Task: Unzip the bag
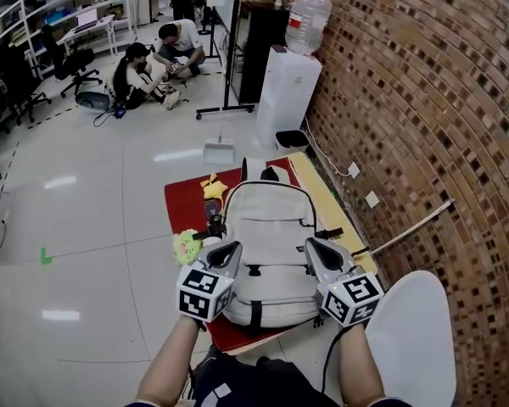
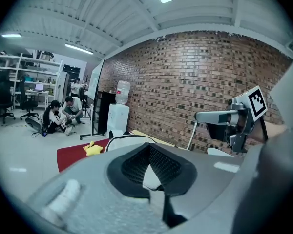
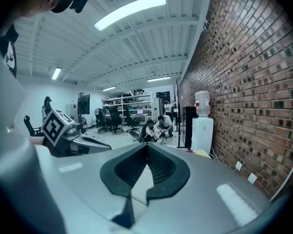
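A cream backpack (image 1: 267, 244) with black straps and zips lies flat on a red mat (image 1: 182, 203), its top handle pointing away from me. My left gripper (image 1: 235, 247) hovers over the bag's left side and my right gripper (image 1: 310, 244) over its right side, both near the bag's lower half. Each gripper is shut with nothing between its jaws. In the left gripper view the shut gripper (image 2: 149, 147) points over the backpack's top (image 2: 126, 139), and the right gripper (image 2: 224, 117) shows beside it. The right gripper view has its shut gripper (image 3: 147, 147) and the left gripper (image 3: 85, 143).
A yellow star plush (image 1: 213, 186) and a green-yellow toy (image 1: 187, 244) lie on the mat left of the bag. A white seat (image 1: 411, 337) is at my right. A brick wall (image 1: 424, 100), water dispenser (image 1: 288, 91) and leaning pole (image 1: 407, 231) stand beyond. People (image 1: 157, 62) sit on the floor far off.
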`<state>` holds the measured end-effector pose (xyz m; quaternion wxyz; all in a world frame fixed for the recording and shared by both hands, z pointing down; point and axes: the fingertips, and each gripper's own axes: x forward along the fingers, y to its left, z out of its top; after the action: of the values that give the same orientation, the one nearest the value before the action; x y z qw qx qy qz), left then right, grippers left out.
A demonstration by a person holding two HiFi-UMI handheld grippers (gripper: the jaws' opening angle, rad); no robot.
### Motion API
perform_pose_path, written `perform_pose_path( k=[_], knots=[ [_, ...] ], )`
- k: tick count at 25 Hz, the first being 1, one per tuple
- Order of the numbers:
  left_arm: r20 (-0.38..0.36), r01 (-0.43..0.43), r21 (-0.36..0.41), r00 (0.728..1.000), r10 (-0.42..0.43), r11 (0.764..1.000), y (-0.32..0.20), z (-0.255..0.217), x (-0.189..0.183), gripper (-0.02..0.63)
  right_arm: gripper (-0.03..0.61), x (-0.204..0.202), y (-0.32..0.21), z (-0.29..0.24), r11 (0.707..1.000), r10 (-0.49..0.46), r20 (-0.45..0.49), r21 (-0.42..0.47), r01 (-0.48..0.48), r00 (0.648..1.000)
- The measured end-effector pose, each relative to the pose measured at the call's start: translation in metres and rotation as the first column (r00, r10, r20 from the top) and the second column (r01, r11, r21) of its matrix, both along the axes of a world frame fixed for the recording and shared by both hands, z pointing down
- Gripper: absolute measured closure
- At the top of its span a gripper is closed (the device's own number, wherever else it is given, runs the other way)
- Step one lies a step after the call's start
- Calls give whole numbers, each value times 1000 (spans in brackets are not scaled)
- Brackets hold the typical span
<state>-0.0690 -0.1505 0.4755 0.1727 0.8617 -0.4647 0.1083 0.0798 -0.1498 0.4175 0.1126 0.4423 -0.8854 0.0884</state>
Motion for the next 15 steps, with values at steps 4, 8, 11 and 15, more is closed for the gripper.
perform_pose_path(
  k=[4,8,11,15],
  knots=[
    [25,-52,-45,998,53,998,-17,22,-8,609,572,-12,-16,8,1000,21,-22,-16,-21,1000],
    [33,-49,-102,998,52,994,-26,42,-11,609,572,-29,-34,7,998,-53,-42,-15,53,998],
    [51,-11,-128,999,18,992,-36,50,-14,609,572,-42,-55,6,990,-143,-49,-20,142,989],
    [119,80,-161,991,-61,984,-49,62,-24,609,572,-70,-83,22,945,-325,-81,-65,321,942]
  ],
)
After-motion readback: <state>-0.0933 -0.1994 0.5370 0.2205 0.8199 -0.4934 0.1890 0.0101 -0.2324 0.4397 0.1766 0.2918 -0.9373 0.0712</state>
